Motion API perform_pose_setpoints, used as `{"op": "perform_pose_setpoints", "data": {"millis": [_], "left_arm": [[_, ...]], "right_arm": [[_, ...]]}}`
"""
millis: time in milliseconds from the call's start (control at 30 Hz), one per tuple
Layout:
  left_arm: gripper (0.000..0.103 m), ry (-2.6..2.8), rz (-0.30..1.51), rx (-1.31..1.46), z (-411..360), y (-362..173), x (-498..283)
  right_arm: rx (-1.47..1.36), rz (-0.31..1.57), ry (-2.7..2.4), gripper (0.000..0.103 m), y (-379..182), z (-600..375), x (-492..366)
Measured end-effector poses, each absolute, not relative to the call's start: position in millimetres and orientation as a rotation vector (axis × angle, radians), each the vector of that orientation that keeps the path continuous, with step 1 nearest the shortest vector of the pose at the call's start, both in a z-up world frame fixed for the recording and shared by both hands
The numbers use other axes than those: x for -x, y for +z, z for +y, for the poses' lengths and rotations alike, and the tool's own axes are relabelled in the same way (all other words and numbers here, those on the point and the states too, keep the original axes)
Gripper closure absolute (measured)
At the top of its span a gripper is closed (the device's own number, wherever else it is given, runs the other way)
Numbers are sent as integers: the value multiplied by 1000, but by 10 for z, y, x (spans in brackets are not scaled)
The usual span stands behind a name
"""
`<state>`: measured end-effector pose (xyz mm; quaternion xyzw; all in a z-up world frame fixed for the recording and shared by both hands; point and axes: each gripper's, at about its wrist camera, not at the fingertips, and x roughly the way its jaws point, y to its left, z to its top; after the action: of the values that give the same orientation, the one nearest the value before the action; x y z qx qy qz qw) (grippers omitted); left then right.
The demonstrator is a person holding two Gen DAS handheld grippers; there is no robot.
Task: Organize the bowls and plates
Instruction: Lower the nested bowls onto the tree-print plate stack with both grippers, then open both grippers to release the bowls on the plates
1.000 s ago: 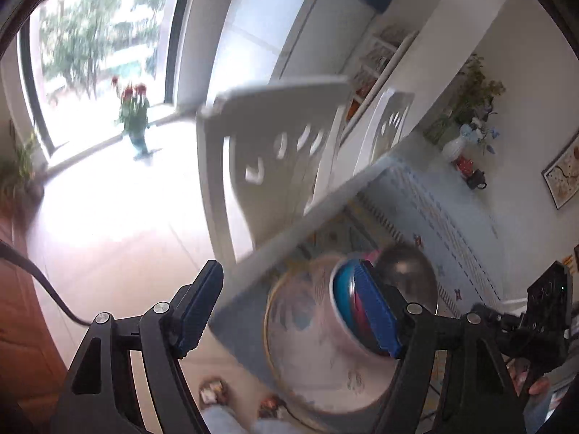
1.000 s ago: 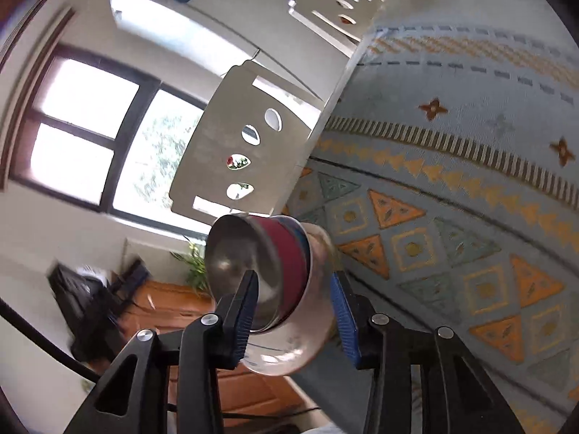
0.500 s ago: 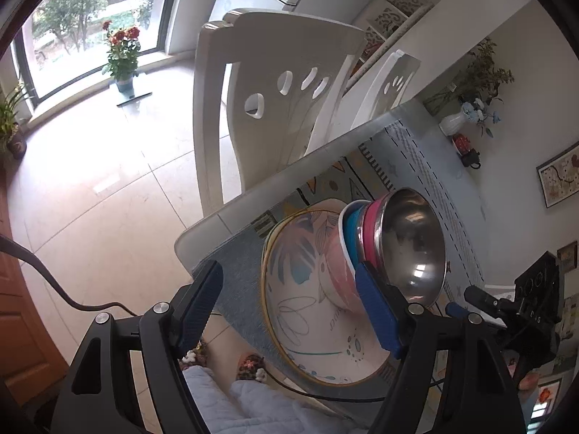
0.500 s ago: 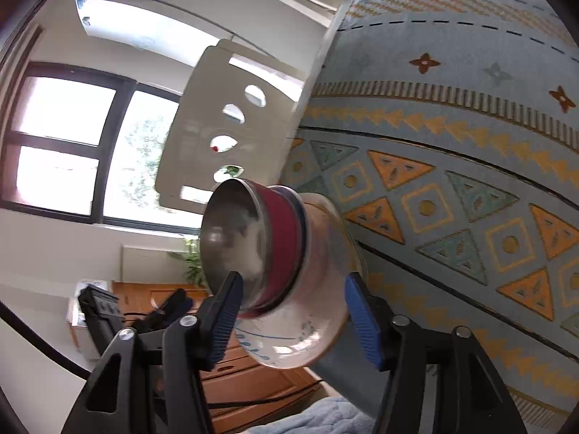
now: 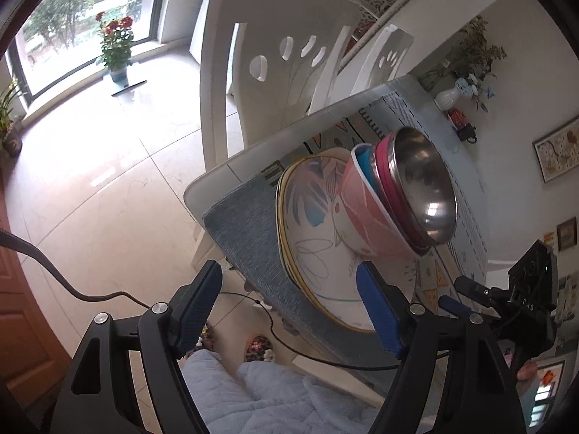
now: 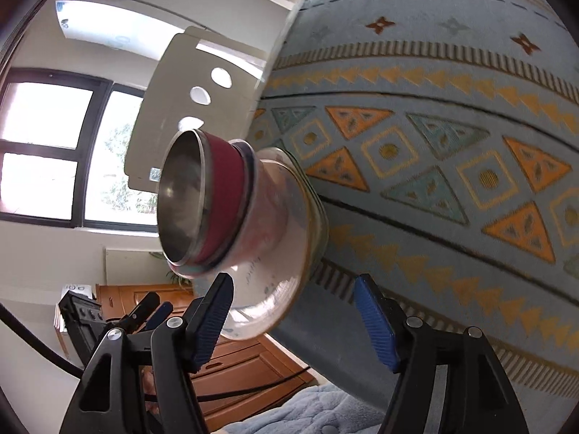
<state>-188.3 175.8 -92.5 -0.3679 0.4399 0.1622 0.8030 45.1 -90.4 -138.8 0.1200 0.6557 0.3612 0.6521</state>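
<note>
Left wrist view: stacked bowls (image 5: 398, 191) on plates (image 5: 311, 238) lie just ahead-right of the gaping, empty left gripper (image 5: 289, 307).
Right wrist view: right gripper (image 6: 293, 311) equally near, spread wide, holding nothing.

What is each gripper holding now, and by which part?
Nothing is held. The left gripper and the right gripper are both open, apart from the stacked bowls on the plates.

Bright daylight from window (image 6: 47, 144); floor (image 5: 108, 177) glare; fisheye-warped edges, slight blur.
</note>
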Motion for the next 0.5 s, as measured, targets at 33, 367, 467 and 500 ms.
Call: {"op": "perform_pose_setpoints", "data": {"millis": [33, 367, 467, 500], "left_arm": [[28, 339, 954, 789, 1743, -963, 1891], [27, 209, 1063, 793, 1646, -1291, 1759], [20, 209, 1076, 810, 1710, -1402, 1725], [20, 195, 1074, 840, 1744, -1444, 1728]], "right_arm": [[-277, 1491, 813, 35, -1408, -931, -410], [-325, 1533, 794, 35, -1606, -1022, 33], [-343, 1523, 781, 35, -1641, -979, 116], [-352, 1523, 781, 35, -1658, -956, 137]]}}
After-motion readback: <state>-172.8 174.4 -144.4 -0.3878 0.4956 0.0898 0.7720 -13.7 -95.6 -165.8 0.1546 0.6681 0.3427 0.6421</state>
